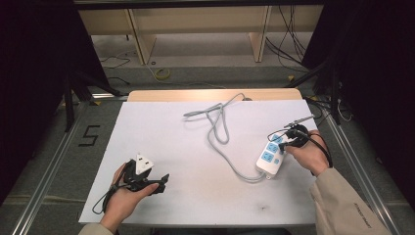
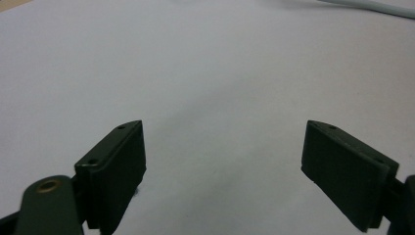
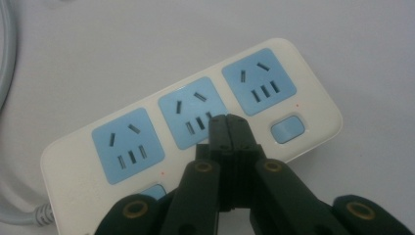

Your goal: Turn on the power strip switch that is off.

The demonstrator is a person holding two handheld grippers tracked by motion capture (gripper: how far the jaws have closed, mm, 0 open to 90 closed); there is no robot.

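Note:
A white power strip (image 1: 270,157) with three blue sockets lies at the right of the white sheet (image 1: 195,147). Its grey cable (image 1: 218,127) loops toward the table's far edge. My right gripper (image 1: 284,143) is shut, jaws pressed together with nothing between them. In the right gripper view its tip (image 3: 227,120) sits over the middle socket of the power strip (image 3: 313,98); I cannot tell whether it touches. My left gripper (image 1: 163,182) rests at the front left, far from the strip. Its jaws (image 2: 225,128) stand wide open over bare sheet.
The sheet covers a wooden table whose far edge (image 1: 210,94) shows. Behind it are wooden shelving (image 1: 200,29), floor cables and a yellow roll (image 1: 163,73). Metal rails (image 1: 54,161) run along both sides. A stretch of cable (image 2: 372,5) crosses the left gripper view's top right.

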